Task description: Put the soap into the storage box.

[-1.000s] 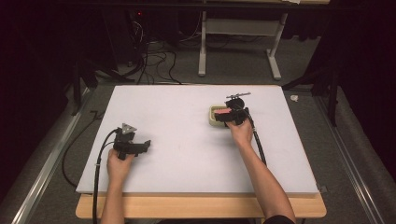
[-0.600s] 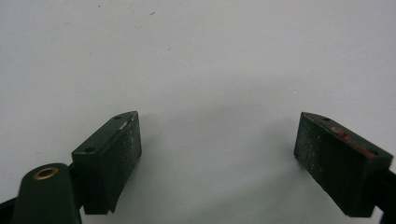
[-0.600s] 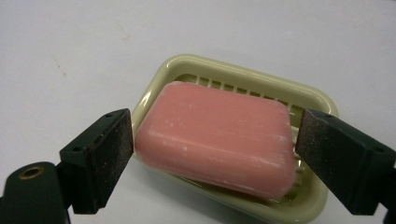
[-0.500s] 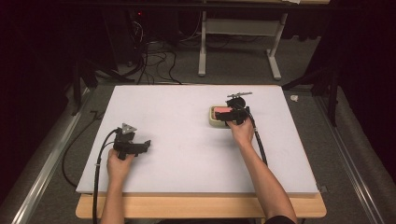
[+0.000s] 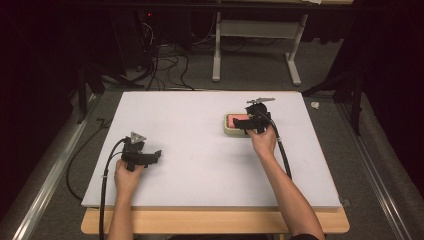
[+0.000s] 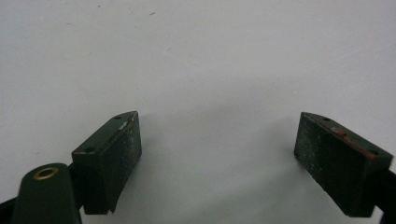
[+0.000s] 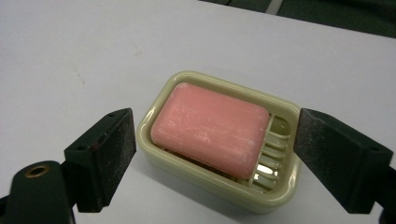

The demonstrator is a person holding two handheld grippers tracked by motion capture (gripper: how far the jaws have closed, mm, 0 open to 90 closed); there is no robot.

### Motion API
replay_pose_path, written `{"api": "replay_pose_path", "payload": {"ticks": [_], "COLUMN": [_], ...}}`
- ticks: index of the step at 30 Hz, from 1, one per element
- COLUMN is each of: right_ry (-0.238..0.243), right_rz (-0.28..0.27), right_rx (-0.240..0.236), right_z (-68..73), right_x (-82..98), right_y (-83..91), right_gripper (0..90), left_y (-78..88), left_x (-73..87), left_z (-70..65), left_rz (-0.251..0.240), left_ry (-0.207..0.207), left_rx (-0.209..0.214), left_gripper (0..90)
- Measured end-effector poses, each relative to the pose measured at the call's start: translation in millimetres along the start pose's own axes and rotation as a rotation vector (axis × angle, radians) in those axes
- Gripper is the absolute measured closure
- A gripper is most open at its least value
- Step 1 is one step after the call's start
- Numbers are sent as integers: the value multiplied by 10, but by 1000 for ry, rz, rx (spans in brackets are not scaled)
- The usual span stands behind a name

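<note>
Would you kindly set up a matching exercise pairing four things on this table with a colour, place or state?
Column one:
1. soap bar
2. soap dish
3. left gripper
4. right gripper

Column two:
A. pale green, ribbed inside
B. pink, lying in the dish
C. jaws either side of the dish, just been closing, not pressing
D. jaws open over bare white tabletop

Pairs: 1-B, 2-A, 3-D, 4-C

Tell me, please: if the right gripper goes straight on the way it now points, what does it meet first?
Most likely the soap dish with the pink soap, which lies between the right gripper's open jaws, which have just been closing a little. Whether the pads already touch its rim is unclear.
</note>
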State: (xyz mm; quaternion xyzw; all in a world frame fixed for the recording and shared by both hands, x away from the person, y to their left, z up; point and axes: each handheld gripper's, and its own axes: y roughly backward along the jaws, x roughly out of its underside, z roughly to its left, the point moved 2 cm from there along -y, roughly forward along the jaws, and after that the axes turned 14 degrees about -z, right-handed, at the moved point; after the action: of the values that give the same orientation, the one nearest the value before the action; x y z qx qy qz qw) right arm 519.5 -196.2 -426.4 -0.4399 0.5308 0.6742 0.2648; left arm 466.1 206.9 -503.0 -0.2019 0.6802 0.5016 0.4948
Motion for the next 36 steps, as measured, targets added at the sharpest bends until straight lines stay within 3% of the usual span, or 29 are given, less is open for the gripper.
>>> {"api": "replay_pose_path", "payload": {"ticks": [12,36], "right_ry": [25,-15], "right_rz": [-49,-82], "right_rx": [-13,-3], "right_z": [-52,-258], "right_x": [-50,76], "right_y": [230,487], "right_gripper": [143,157], "left_y": [0,0], "left_x": [0,0], "left_z": [0,0], "left_rz": [0,0], "left_ry": [0,0], "left_rx": [0,0], "left_gripper": [153,153]}}
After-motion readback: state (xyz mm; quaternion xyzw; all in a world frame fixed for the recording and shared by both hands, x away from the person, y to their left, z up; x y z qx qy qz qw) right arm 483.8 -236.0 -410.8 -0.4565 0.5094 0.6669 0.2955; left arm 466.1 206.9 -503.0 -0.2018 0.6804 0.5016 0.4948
